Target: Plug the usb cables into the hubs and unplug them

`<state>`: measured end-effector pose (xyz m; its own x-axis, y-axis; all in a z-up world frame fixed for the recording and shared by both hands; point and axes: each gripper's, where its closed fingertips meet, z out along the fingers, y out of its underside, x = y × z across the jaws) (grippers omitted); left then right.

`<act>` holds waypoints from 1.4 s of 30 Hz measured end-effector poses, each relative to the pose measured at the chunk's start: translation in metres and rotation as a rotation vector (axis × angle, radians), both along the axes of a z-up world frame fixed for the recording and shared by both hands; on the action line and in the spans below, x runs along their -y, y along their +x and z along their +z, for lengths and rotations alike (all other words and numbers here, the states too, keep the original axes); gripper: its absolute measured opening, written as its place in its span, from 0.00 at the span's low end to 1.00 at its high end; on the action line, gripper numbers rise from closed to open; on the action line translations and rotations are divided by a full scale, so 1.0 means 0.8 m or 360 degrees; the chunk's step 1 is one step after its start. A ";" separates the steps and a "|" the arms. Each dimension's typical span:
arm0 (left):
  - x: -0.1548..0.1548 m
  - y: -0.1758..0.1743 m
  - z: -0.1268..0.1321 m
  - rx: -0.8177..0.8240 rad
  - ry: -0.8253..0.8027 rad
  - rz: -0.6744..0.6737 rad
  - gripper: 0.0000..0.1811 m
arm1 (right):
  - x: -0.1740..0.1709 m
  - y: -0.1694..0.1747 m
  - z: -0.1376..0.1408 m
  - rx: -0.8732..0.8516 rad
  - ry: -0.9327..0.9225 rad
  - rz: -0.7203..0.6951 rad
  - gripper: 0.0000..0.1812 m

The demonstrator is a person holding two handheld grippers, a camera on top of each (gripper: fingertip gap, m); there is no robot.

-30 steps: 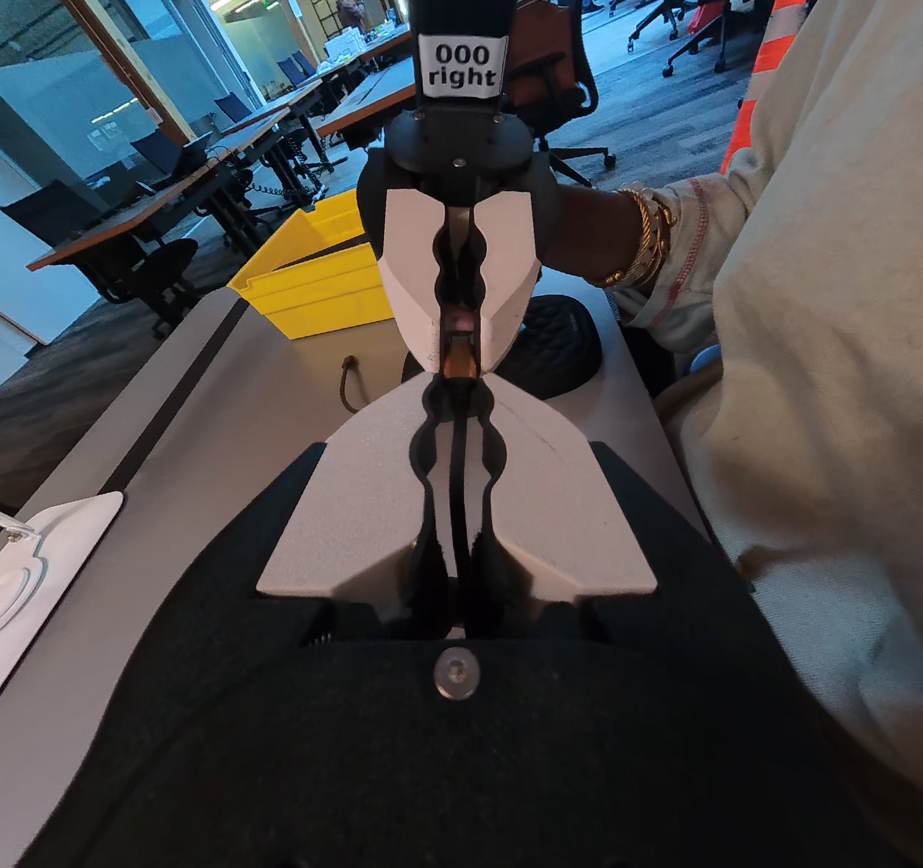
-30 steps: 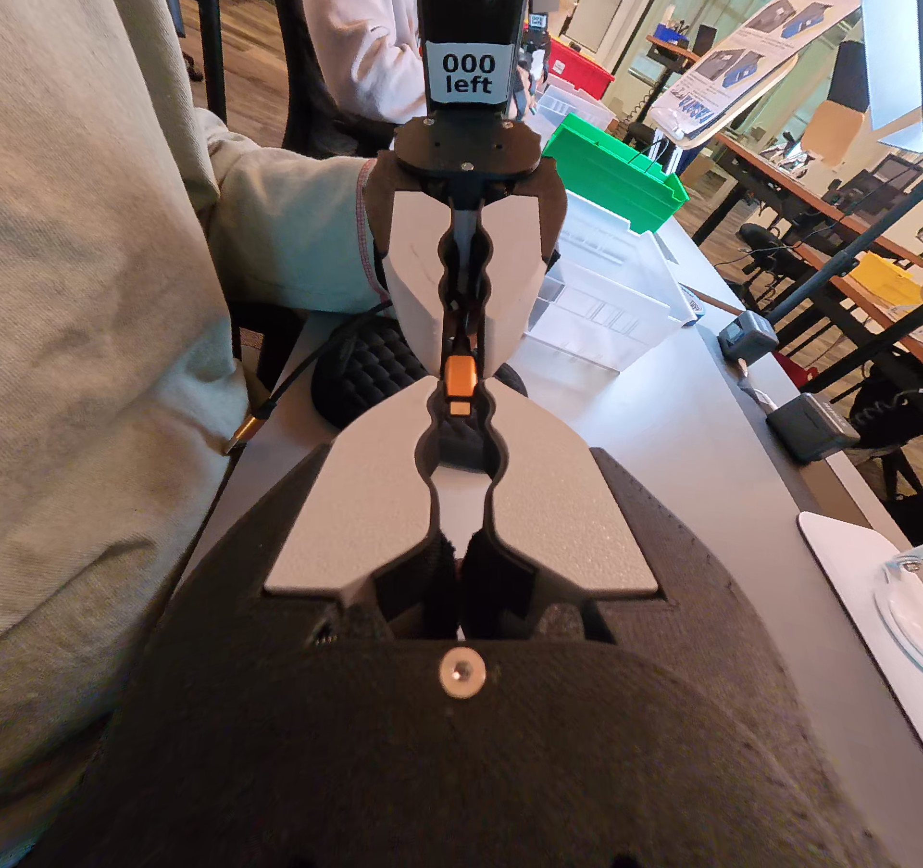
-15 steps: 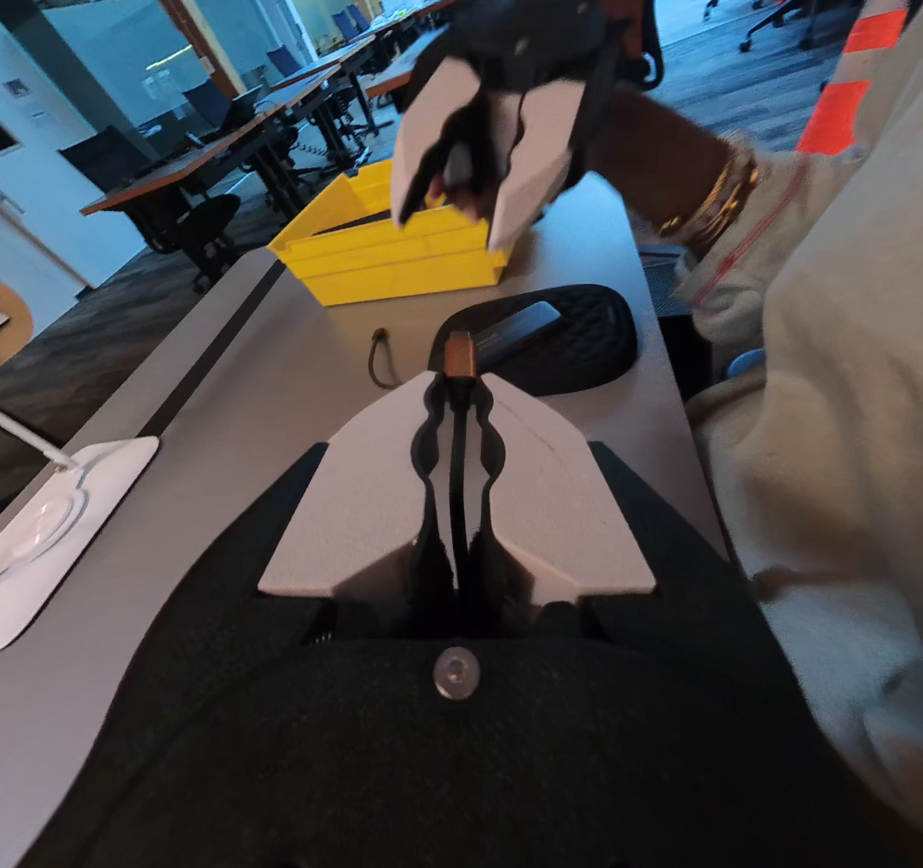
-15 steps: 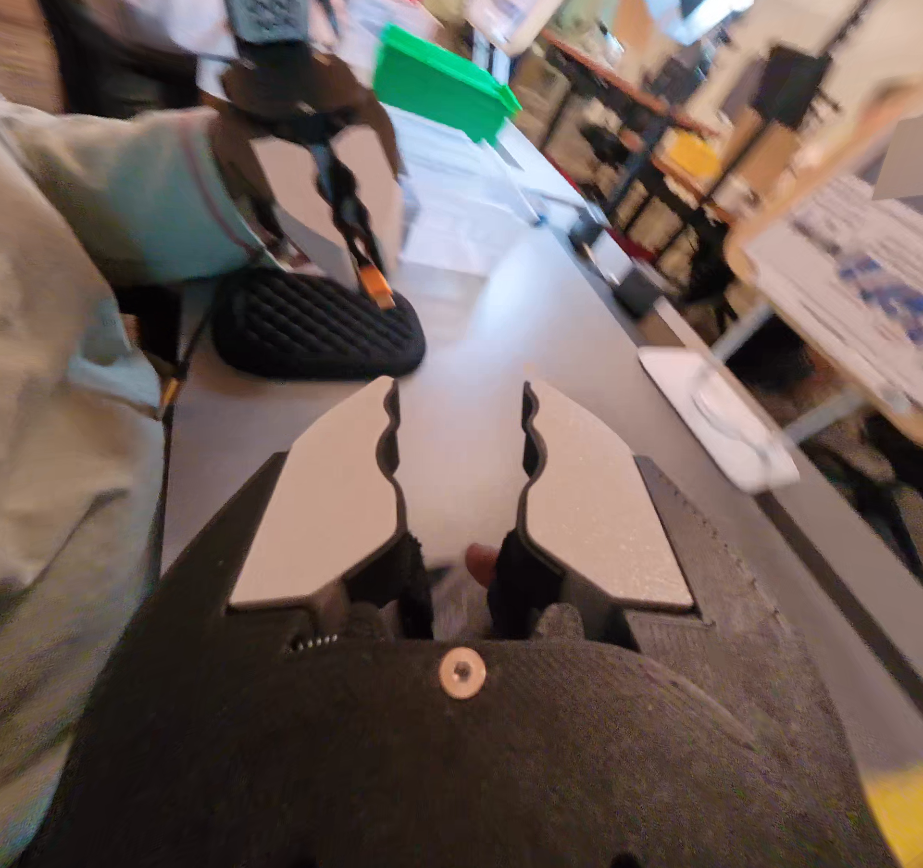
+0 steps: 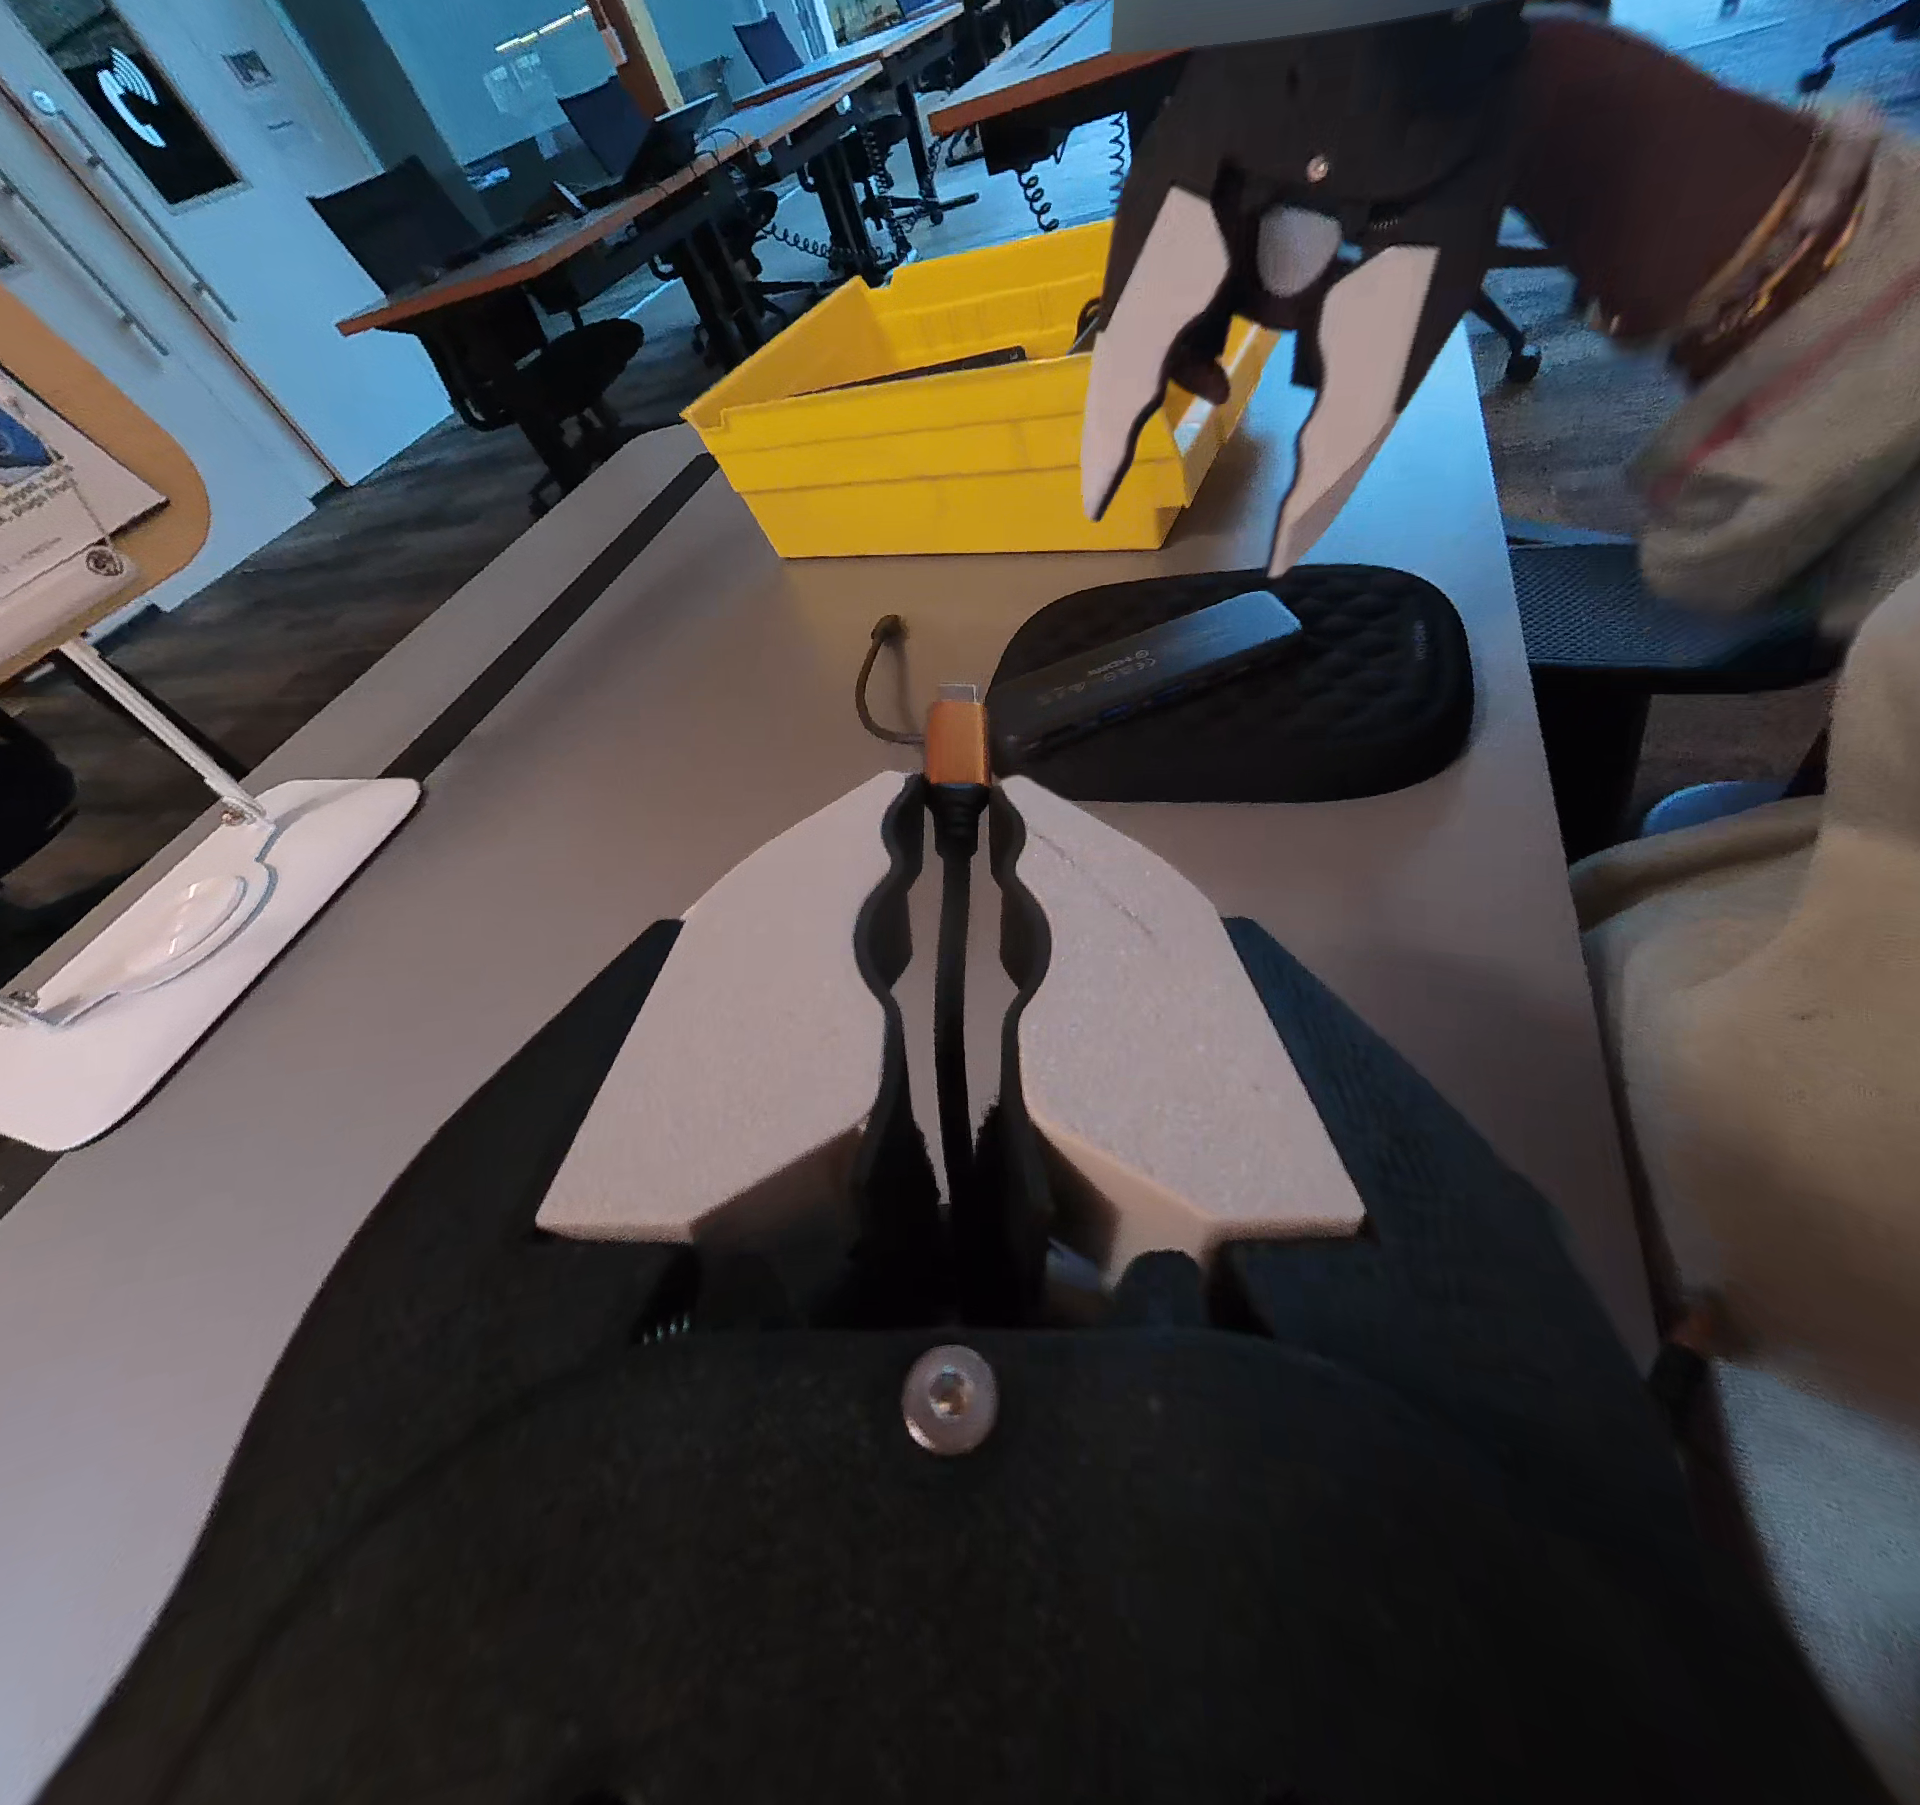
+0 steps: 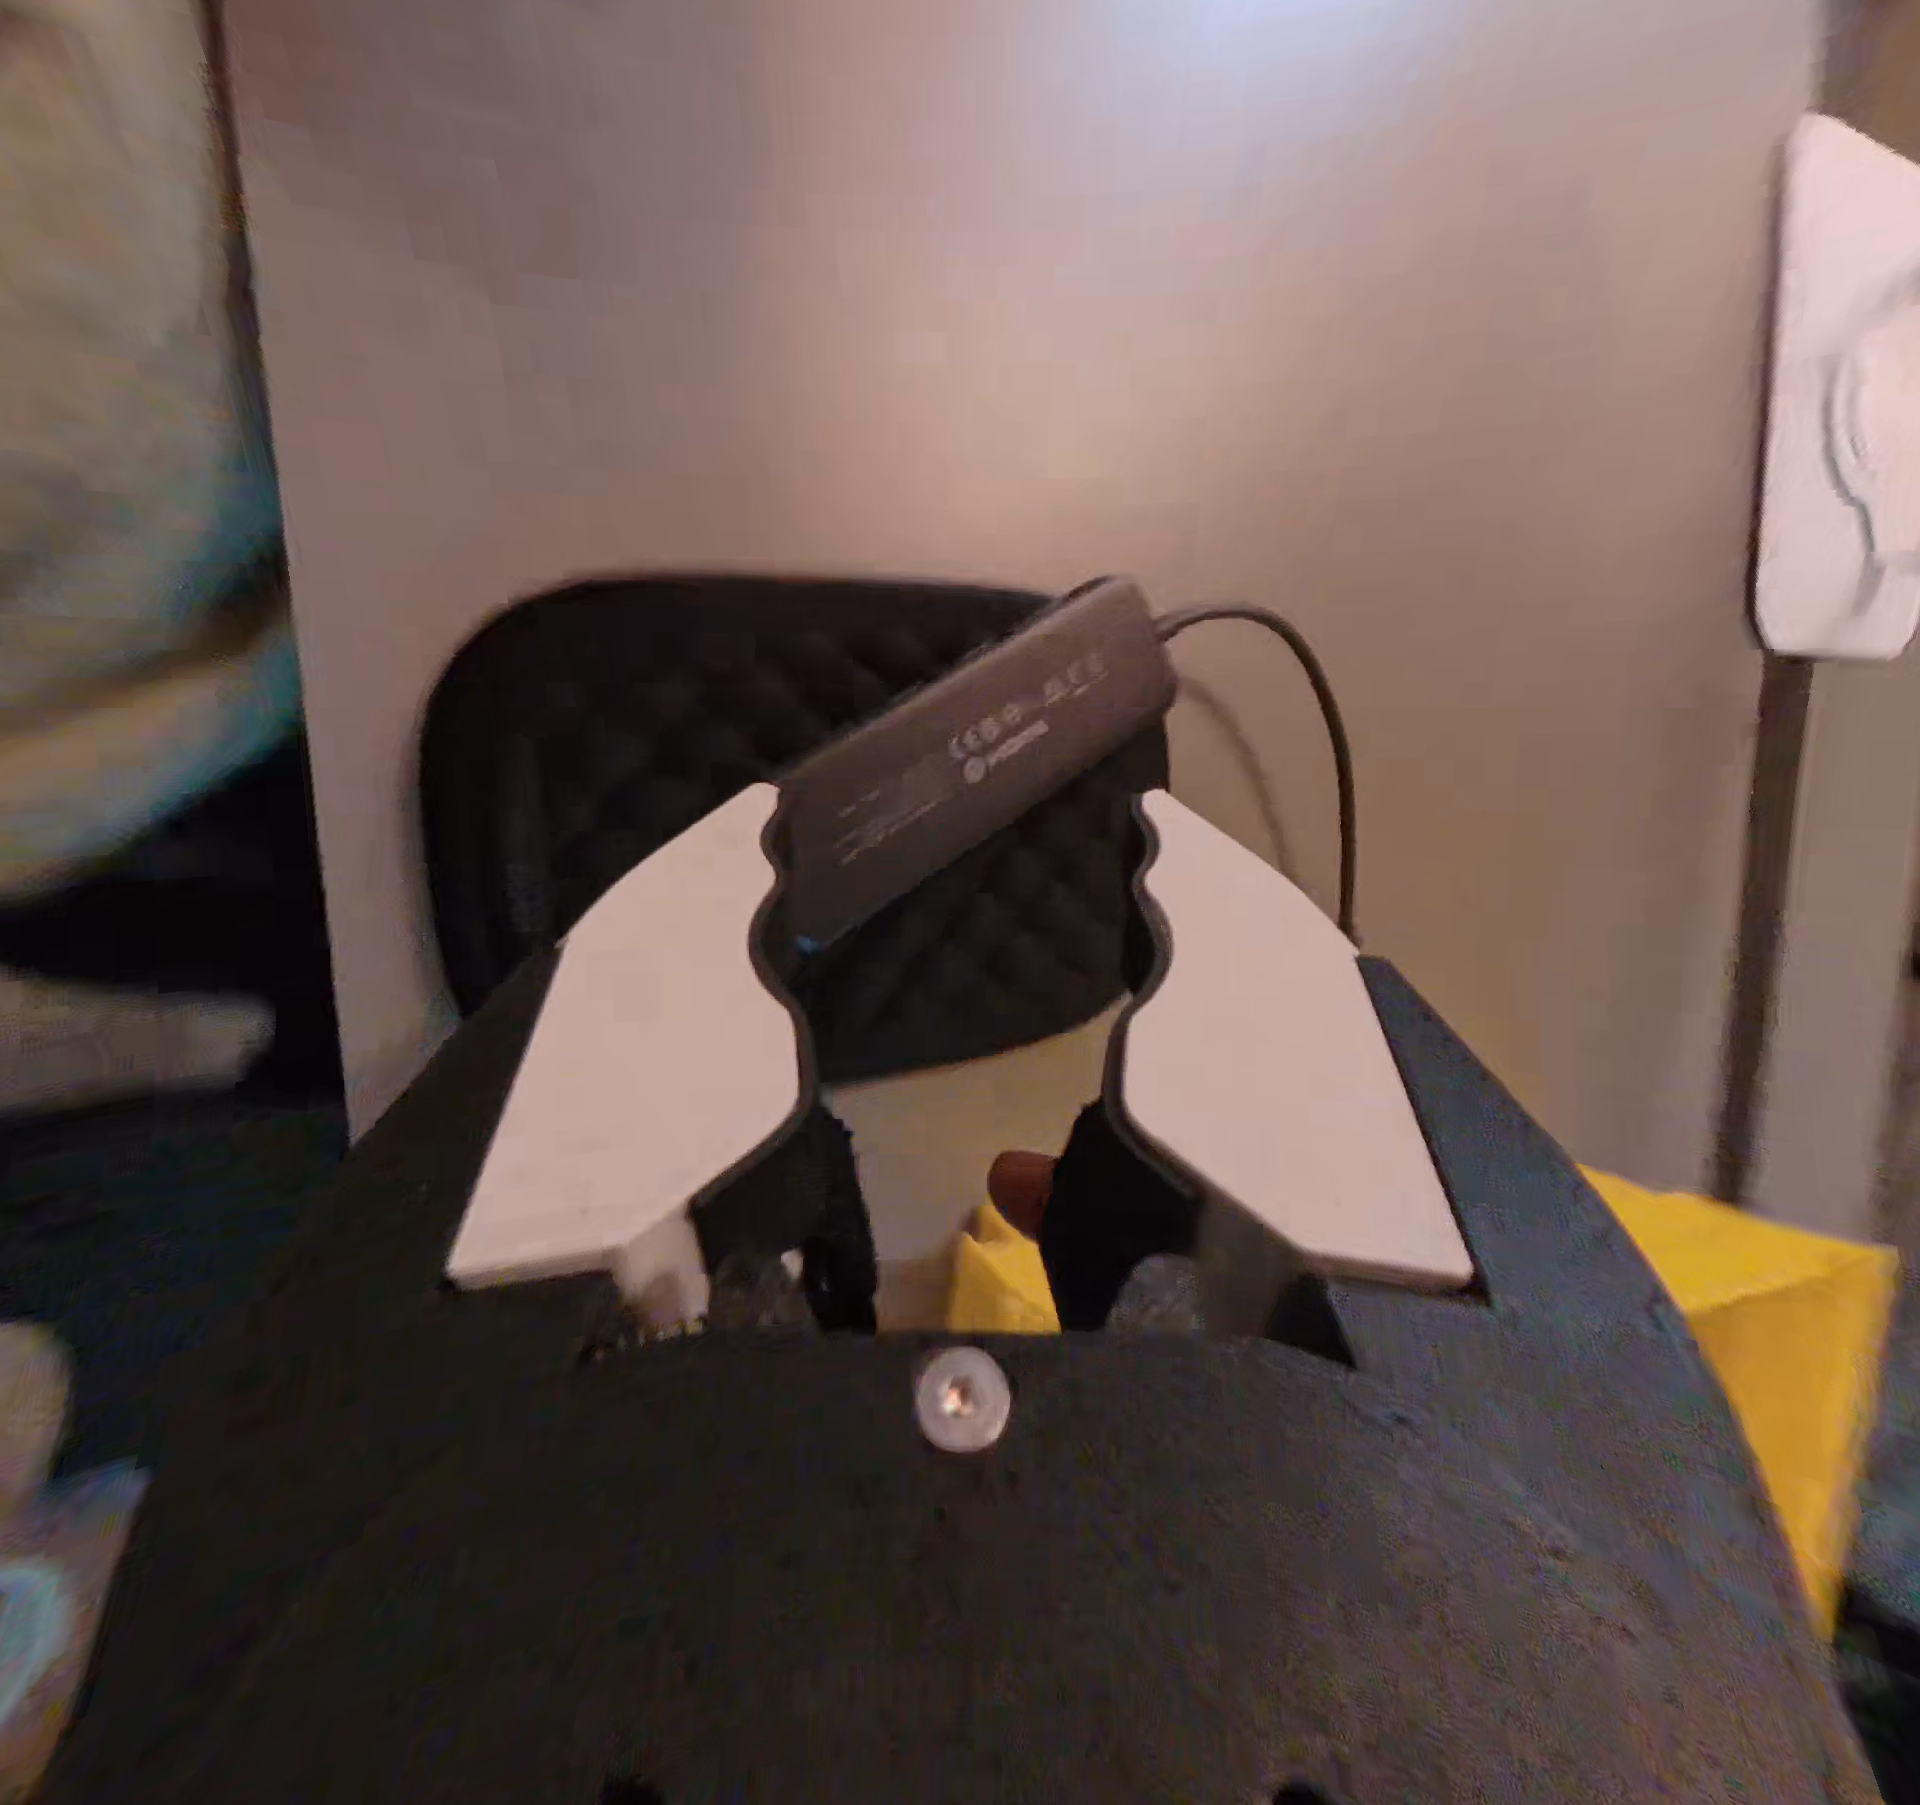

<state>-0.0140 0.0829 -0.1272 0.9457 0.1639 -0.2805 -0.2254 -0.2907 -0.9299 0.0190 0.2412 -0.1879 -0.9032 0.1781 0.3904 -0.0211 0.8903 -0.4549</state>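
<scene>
My left gripper point(image 5: 954, 791) is shut on a black USB cable, whose orange plug point(image 5: 956, 742) sticks out past the fingertips with its metal tip bare. A dark grey hub point(image 5: 1143, 680) lies on a black quilted pad point(image 5: 1351, 706) just ahead and to the right of the plug, apart from it. My right gripper point(image 5: 1190, 534) is open and empty, and hangs tips-down above the hub's far end. In the right wrist view the gripper point(image 6: 956, 799) looks down on the hub point(image 6: 977, 768), which lies slantwise between the open fingers on the pad point(image 6: 623, 747).
A yellow bin point(image 5: 935, 446) stands on the grey table behind the pad and shows in the right wrist view point(image 6: 1766, 1340). The hub's thin cord point(image 6: 1330, 716) loops toward a white stand base point(image 6: 1849, 405), also at the table's left edge point(image 5: 208, 882). A person's sleeve is on the right. The hub point(image 6: 977, 768) is about 4 centimetres from my right fingertips and 20 centimetres from my left. My left wrist view point(image 5: 1135, 654) looks at it from another angle.
My right gripper let go of the orange plug, opened, rose and swung over to point down above the hub. My left gripper kept hold of the cable and now faces the hub.
</scene>
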 end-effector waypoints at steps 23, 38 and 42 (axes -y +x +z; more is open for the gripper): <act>-0.017 0.005 -0.026 0.0032 -0.0029 -0.0025 0.07 | 0.001 -0.008 -0.053 -0.1136 0.0175 0.0339 0.08; -0.023 0.005 -0.025 0.0016 -0.0016 -0.0047 0.06 | -0.032 0.050 0.103 -0.0458 0.0102 0.0374 0.06; -0.022 0.007 -0.021 -0.0006 -0.0004 -0.0047 0.07 | -0.027 0.051 0.129 0.0029 0.0065 0.0442 0.06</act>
